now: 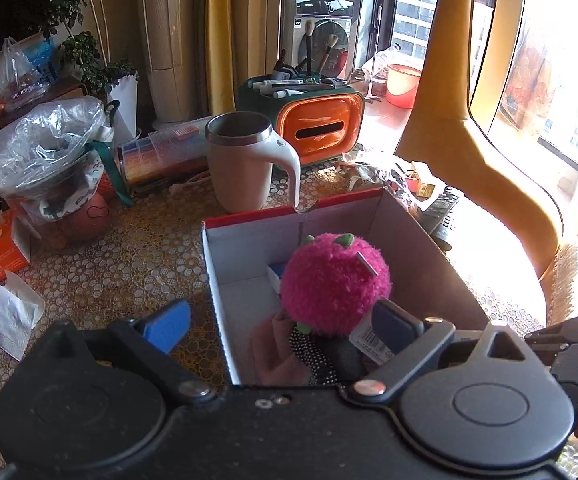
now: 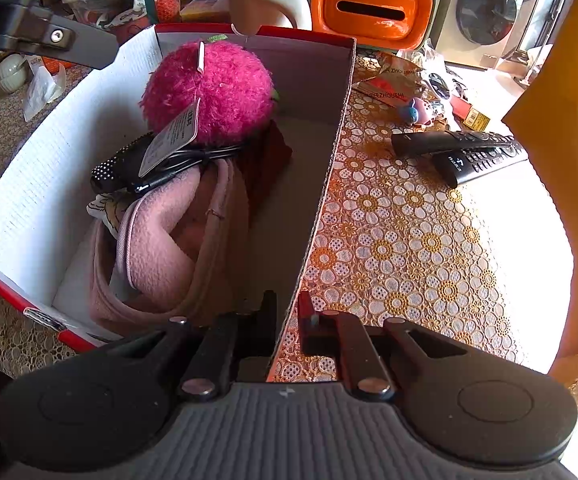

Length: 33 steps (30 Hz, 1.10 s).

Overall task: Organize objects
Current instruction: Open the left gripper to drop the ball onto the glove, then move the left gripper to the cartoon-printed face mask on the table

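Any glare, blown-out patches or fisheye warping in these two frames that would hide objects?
Left wrist view: window overexposed, sunlight washing out the table right of the cardboard box; curtains bow with fisheye distortion. Right wrist view: tablecloth's right side blown to white beside the remote controls; pink plush ball stays sharp and well lit.

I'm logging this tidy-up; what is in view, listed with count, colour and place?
box: one, white inside, red rim, on the table
plush ball: one, pink, in the box
fleece: one, pale pink, in the box, nearer than the ball
cable: one, black, on the fleece
mug: one, beige, behind the box
organiser: one, orange and green, behind the mug
remotes: two, black, right of the box
tablecloth: one, floral lace, under everything
left hand-held gripper: open, over the box, empty
right hand-held gripper: shut on the box wall
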{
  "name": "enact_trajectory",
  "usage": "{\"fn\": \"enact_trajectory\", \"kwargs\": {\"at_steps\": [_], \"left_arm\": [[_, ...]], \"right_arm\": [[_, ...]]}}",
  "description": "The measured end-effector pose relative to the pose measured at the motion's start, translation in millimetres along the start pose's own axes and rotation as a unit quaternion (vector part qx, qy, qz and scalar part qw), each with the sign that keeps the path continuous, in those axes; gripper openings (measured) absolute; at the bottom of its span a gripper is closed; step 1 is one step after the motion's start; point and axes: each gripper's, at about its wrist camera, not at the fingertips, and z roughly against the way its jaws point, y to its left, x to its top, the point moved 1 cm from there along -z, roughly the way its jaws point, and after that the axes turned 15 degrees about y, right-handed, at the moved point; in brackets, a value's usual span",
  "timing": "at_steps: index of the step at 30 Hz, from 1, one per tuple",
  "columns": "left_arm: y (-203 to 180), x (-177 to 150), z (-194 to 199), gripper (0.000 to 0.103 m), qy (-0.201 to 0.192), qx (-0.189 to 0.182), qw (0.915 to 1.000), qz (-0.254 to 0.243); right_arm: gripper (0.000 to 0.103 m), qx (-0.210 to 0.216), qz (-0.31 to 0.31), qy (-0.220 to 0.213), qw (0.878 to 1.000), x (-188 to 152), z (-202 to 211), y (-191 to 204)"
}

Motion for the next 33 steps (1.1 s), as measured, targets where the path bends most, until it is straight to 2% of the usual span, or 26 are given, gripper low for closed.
{"fn": "enact_trajectory", "kwargs": {"at_steps": [8, 14, 20, 25, 33], "left_arm": [[61, -27, 29, 0.102, -0.010, 0.032, 0.9984, 0.045], [107, -46, 29, 0.102, -0.004, 0.046, 0.9943, 0.096], [141, -59, 9, 0.102, 0.012, 0.063, 0.9892, 0.131], [164, -66, -17, 0.102, 0.028, 0.060, 0.9847, 0.161], [180, -70, -62, 0.102, 0.056, 0.063, 0.9798, 0.181]], "right_arm": [[0.010, -0.011, 0.004, 0.003, 1.000, 2, 0, 3], [0.010, -0.016, 0.005, 0.005, 1.000, 2, 2, 5], [0.010, -0.017, 0.001, 0.007, 1.000, 2, 1, 6], [0.010, -0.014, -0.002, 0.009, 1.000, 2, 2, 6], [0.010, -0.006, -0.009, 0.013, 1.000, 1, 2, 3]]}}
